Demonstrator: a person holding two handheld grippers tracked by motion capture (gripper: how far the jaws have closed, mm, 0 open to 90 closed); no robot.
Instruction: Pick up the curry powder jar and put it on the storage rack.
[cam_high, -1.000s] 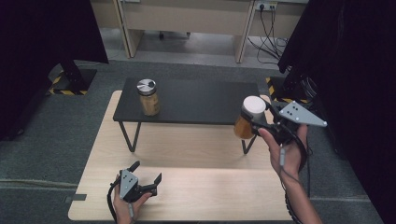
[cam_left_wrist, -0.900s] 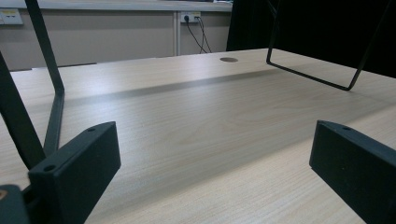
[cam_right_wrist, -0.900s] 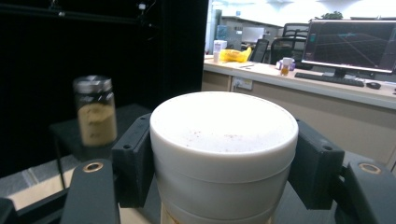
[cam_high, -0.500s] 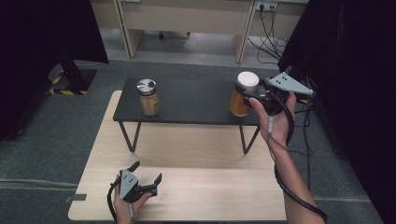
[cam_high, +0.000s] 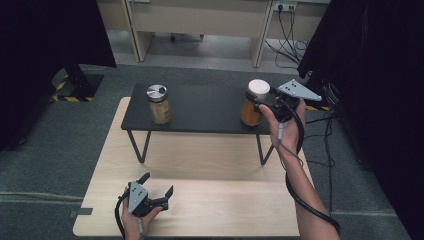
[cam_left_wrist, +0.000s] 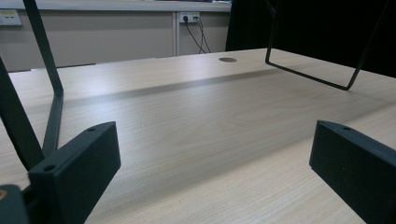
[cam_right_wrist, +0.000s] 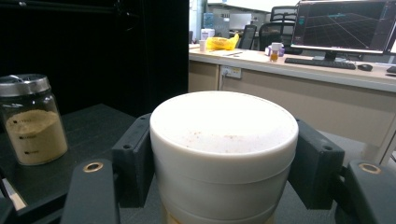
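Since a second ago: right gripper (cam_high: 264, 103) carried white-lidded jar (cam_high: 253, 102) left, off right edge to above black shelf (cam_high: 200, 107).

Fingers clamped on white lid; base contact unclear. Lower straight, settle, then release.

Left gripper (cam_high: 155, 192) rests on near bench (cam_high: 225, 200), fingers apart, empty.

Silver-lidded jar (cam_high: 158, 103) stands far left on shelf, well apart; no obstruction.

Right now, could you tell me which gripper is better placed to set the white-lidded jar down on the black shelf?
The right gripper: its jaws already clamp the white-lidded jar at the black shelf. The left gripper rests open on the wooden table.
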